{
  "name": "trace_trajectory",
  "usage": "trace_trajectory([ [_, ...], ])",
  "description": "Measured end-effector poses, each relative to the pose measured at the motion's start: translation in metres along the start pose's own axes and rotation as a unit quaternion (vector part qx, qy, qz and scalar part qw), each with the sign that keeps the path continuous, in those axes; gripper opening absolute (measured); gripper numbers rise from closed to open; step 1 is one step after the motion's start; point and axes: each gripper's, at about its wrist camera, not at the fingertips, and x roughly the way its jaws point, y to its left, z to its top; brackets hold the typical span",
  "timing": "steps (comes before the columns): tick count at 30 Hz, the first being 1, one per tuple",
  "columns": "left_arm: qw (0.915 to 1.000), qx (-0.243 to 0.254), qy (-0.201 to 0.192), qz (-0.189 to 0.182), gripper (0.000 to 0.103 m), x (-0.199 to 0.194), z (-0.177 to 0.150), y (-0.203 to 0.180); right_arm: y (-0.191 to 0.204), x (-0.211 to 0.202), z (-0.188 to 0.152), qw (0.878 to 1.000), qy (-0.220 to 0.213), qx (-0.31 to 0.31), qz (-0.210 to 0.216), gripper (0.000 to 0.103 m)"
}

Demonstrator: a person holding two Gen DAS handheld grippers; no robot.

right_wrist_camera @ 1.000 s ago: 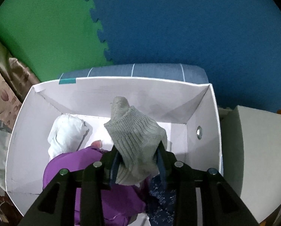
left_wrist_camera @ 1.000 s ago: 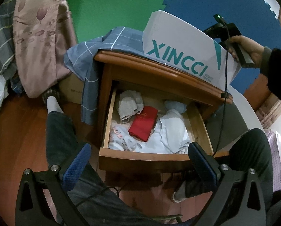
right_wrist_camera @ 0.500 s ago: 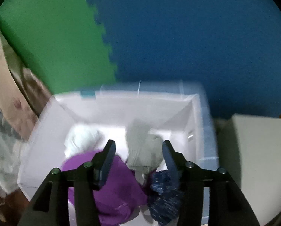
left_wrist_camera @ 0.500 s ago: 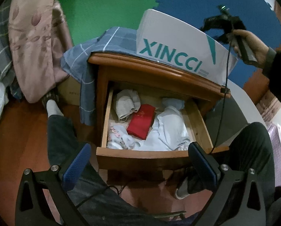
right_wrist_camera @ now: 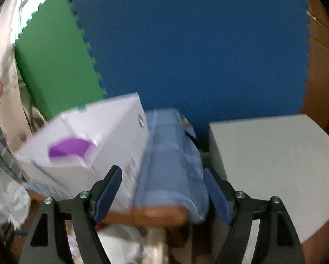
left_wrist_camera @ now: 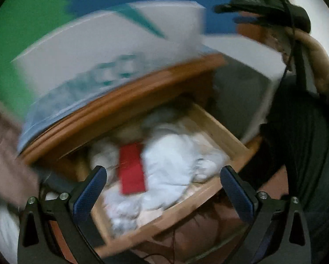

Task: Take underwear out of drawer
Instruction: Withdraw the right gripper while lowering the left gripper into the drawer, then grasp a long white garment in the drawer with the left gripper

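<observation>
The open wooden drawer (left_wrist_camera: 221, 129) of a nightstand holds white and pale folded garments (left_wrist_camera: 175, 160) and a red item (left_wrist_camera: 131, 169). My left gripper (left_wrist_camera: 164, 187) is open above the drawer's front, nothing between its blue pads. The picture is blurred. My right gripper (right_wrist_camera: 162, 189) has its jaws opening and empty, held back from the white box (right_wrist_camera: 83, 147), where a purple garment (right_wrist_camera: 69, 147) shows. In the left wrist view a hand holds the right gripper (left_wrist_camera: 263, 6) at the upper right.
The white box (left_wrist_camera: 111, 50) with teal lettering stands on the nightstand top (left_wrist_camera: 120, 105), on a blue checked cloth (right_wrist_camera: 171, 154). A white block (right_wrist_camera: 270, 154) stands to the right. Green and blue foam mats (right_wrist_camera: 186, 44) cover the wall. A person's dark-trousered leg (left_wrist_camera: 303, 154) is right of the drawer.
My right gripper let go of the grey sock over the box, opened and drew back to the right. My left gripper rolled and swung closer over the drawer.
</observation>
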Motion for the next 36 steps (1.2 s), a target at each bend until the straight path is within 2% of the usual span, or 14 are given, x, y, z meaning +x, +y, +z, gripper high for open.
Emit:
trace_trajectory([
  [4, 0.9970, 0.047, 0.044, -0.043, 0.101, 0.052, 0.029, -0.025, -0.009, 0.000, -0.014, 1.000, 0.003, -0.002, 0.009, 0.078],
  [7, 0.9929, 0.069, 0.080, -0.055, 0.093, 0.093, 0.043, -0.036, -0.005, 0.004, -0.016, 1.000, 0.005, -0.005, 0.019, 0.079],
  [9, 0.9917, 0.076, 0.094, -0.044, 0.086, 0.112, 0.047, -0.037, -0.004, 0.010, -0.018, 1.000, 0.021, -0.006, 0.023, 0.079],
  [12, 0.9894, 0.060, 0.121, -0.052, 0.085, 0.137, 0.051, -0.034, -0.004, 0.005, -0.022, 0.999, 0.020, -0.008, 0.025, 0.079],
  [15, 0.9856, 0.083, 0.142, -0.040, 0.081, 0.154, 0.050, -0.042, -0.004, 0.005, -0.024, 0.999, 0.019, -0.008, 0.033, 0.079],
  [19, 0.9801, 0.101, 0.167, 0.036, 0.082, 0.174, 0.043, -0.040, -0.002, 0.006, -0.024, 0.999, 0.025, -0.007, 0.041, 0.079],
  [21, 0.9721, 0.126, 0.167, 0.107, 0.082, 0.185, 0.034, -0.035, 0.000, 0.005, -0.024, 0.999, 0.024, -0.009, 0.045, 0.079],
  [22, 0.9685, 0.144, 0.164, 0.120, 0.082, 0.190, 0.030, -0.035, 0.001, 0.005, -0.024, 0.999, 0.023, -0.010, 0.047, 0.079],
  [26, 0.9684, 0.148, 0.183, 0.083, 0.103, 0.206, 0.025, -0.034, 0.003, 0.006, -0.025, 0.998, 0.027, -0.016, 0.050, 0.079],
  [29, 0.9616, 0.137, 0.231, 0.056, 0.102, 0.227, 0.025, -0.026, 0.003, 0.009, -0.026, 0.998, 0.033, -0.017, 0.050, 0.079],
  [33, 0.9552, 0.139, 0.256, 0.052, 0.102, 0.244, 0.020, -0.015, 0.007, 0.011, -0.027, 0.998, 0.038, -0.024, 0.050, 0.079],
  [34, 0.9565, 0.137, 0.255, 0.040, 0.098, 0.245, 0.018, -0.013, 0.008, 0.012, -0.027, 0.998, 0.039, -0.026, 0.051, 0.079],
  [35, 0.9578, 0.136, 0.251, 0.032, 0.078, 0.244, 0.019, -0.013, 0.009, 0.013, -0.028, 0.997, 0.042, -0.029, 0.054, 0.079],
  [36, 0.9597, 0.136, 0.245, 0.021, 0.048, 0.241, 0.020, -0.014, 0.010, 0.013, -0.029, 0.997, 0.044, -0.032, 0.054, 0.079],
])
